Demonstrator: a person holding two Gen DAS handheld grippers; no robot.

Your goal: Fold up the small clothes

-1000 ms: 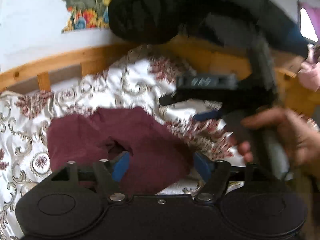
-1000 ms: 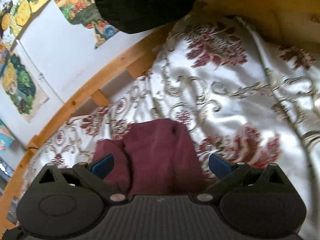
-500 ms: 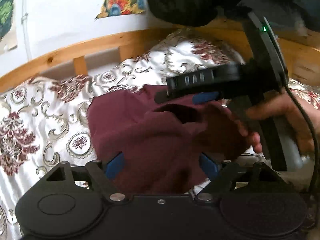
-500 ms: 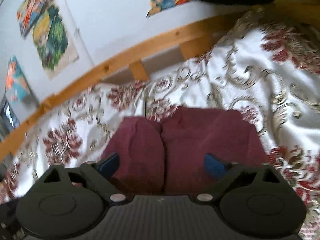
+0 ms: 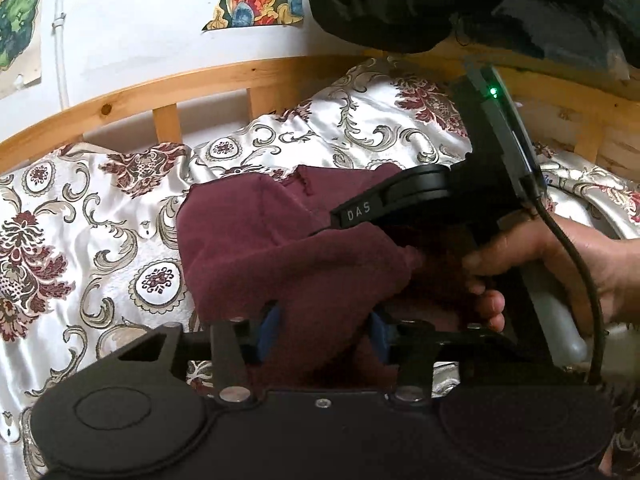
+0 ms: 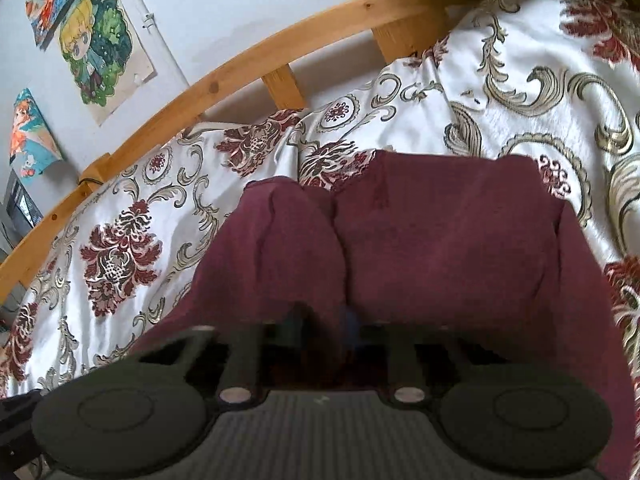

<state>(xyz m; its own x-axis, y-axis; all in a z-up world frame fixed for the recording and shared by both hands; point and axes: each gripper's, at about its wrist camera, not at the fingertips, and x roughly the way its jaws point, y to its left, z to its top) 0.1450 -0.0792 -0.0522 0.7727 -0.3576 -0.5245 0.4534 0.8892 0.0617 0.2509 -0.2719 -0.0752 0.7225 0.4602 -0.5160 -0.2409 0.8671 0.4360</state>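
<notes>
Both grippers pinch one maroon garment on the bed

The maroon garment (image 6: pixel 420 248) lies bunched on the patterned bedspread (image 5: pixel 80 216) near the wooden bed rail (image 6: pixel 248 68). The left gripper (image 5: pixel 322 330) has its blue fingers (image 5: pixel 269 326) closed on a thick fold; the right gripper (image 6: pixel 348 328) looks clamped on the near edge, probably so both can lift and fold that side over together

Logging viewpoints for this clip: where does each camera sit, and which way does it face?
Left wrist: on the left gripper, facing across the bedspread toward the wooden bed rail; shows the maroon garment, right gripper and right hand.
Right wrist: on the right gripper, facing the same rail and wall posters; only its own gripper shows.
Shared: garment, bedspread, rail.
</notes>
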